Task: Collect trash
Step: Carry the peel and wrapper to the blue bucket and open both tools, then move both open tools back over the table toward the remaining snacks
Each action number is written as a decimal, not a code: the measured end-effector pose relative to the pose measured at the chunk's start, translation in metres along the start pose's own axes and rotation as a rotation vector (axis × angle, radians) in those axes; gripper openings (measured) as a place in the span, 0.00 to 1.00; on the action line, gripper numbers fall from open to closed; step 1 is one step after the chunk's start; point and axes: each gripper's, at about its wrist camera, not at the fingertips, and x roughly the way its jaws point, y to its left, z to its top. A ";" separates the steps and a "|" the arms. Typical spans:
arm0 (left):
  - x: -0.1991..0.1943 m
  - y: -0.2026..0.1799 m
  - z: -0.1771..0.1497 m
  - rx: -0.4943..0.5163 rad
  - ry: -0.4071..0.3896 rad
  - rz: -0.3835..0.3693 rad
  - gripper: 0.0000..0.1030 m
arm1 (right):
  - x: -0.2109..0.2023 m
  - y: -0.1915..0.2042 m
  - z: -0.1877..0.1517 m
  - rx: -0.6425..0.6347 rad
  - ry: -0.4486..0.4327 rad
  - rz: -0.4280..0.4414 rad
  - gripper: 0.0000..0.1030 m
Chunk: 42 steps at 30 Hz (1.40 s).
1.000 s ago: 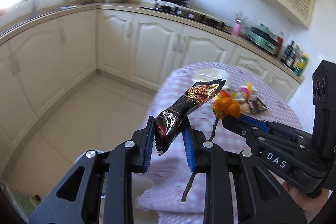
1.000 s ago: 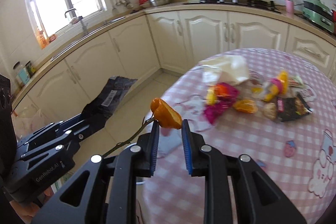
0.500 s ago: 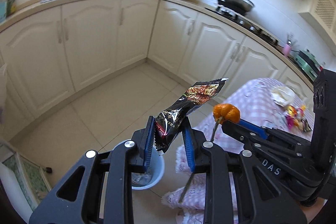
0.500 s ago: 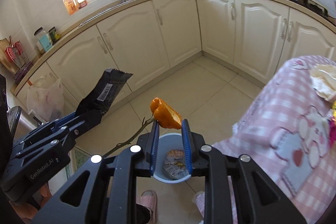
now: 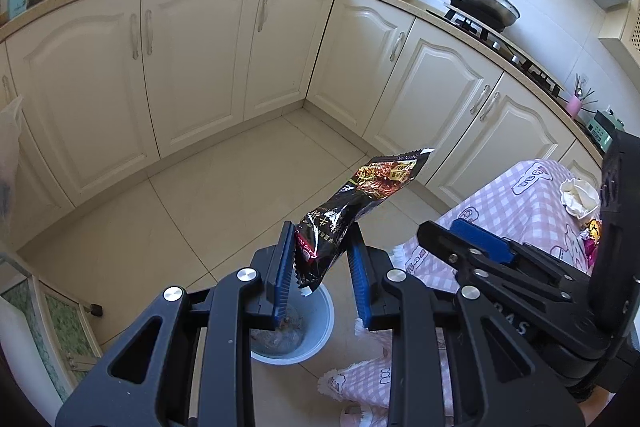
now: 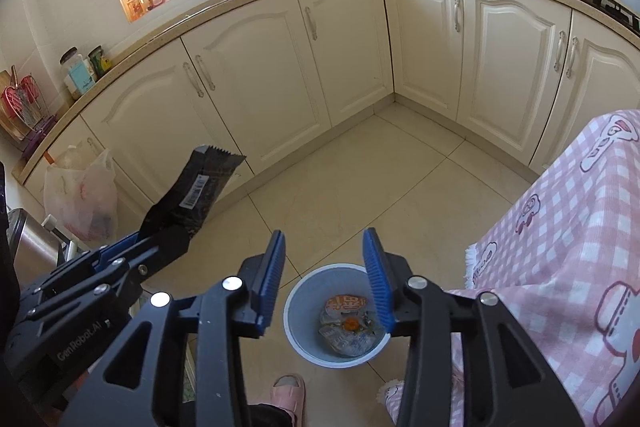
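My left gripper is shut on a black snack wrapper that sticks up from its jaws, above the blue trash bin on the floor. In the right wrist view the same wrapper and left gripper show at the left. My right gripper is open and empty, directly over the bin. Wrappers and an orange flower lie inside the bin. My right gripper also shows in the left wrist view.
A table with a pink checked cloth stands right of the bin, with a white tissue and wrappers on it. Cream cabinets line the far walls. A plastic bag hangs at the left. A pink slipper is near the bin.
Both grippers have swung from the table to above the bin. My right gripper opened and the orange flower fell into the bin. The left still holds the wrapper.
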 end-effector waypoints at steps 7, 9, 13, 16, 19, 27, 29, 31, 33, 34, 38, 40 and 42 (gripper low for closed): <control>0.005 -0.005 0.003 0.009 0.005 0.011 0.25 | -0.007 -0.011 -0.003 0.017 -0.016 -0.024 0.44; 0.005 -0.008 0.005 0.015 0.003 0.014 0.25 | -0.011 -0.013 -0.002 0.020 -0.029 -0.029 0.44; 0.002 -0.013 0.008 0.018 -0.016 0.022 0.29 | -0.021 -0.018 0.000 0.026 -0.058 -0.037 0.46; -0.005 -0.016 0.013 0.015 -0.042 0.023 0.46 | -0.030 -0.022 0.003 0.030 -0.079 -0.042 0.47; -0.016 -0.023 0.017 0.023 -0.087 0.035 0.67 | -0.040 -0.026 0.004 0.037 -0.099 -0.046 0.48; -0.043 -0.044 0.016 0.057 -0.122 0.028 0.70 | -0.074 -0.036 0.001 0.051 -0.143 -0.058 0.49; -0.049 -0.049 0.015 0.063 -0.128 0.023 0.71 | -0.085 -0.038 0.000 0.056 -0.156 -0.061 0.49; -0.056 -0.058 0.015 0.076 -0.136 0.018 0.71 | -0.096 -0.042 -0.002 0.060 -0.171 -0.065 0.50; -0.065 -0.067 0.013 0.090 -0.146 0.009 0.71 | -0.112 -0.047 -0.005 0.064 -0.191 -0.072 0.50; -0.068 -0.072 0.013 0.096 -0.148 0.005 0.71 | -0.118 -0.049 -0.006 0.067 -0.199 -0.076 0.51; -0.082 -0.094 0.007 0.127 -0.159 -0.030 0.72 | -0.148 -0.066 -0.015 0.090 -0.238 -0.106 0.52; -0.087 -0.108 0.003 0.148 -0.156 -0.059 0.72 | -0.163 -0.077 -0.021 0.106 -0.254 -0.124 0.52; -0.090 -0.128 -0.003 0.176 -0.151 -0.083 0.72 | -0.177 -0.089 -0.027 0.123 -0.270 -0.142 0.52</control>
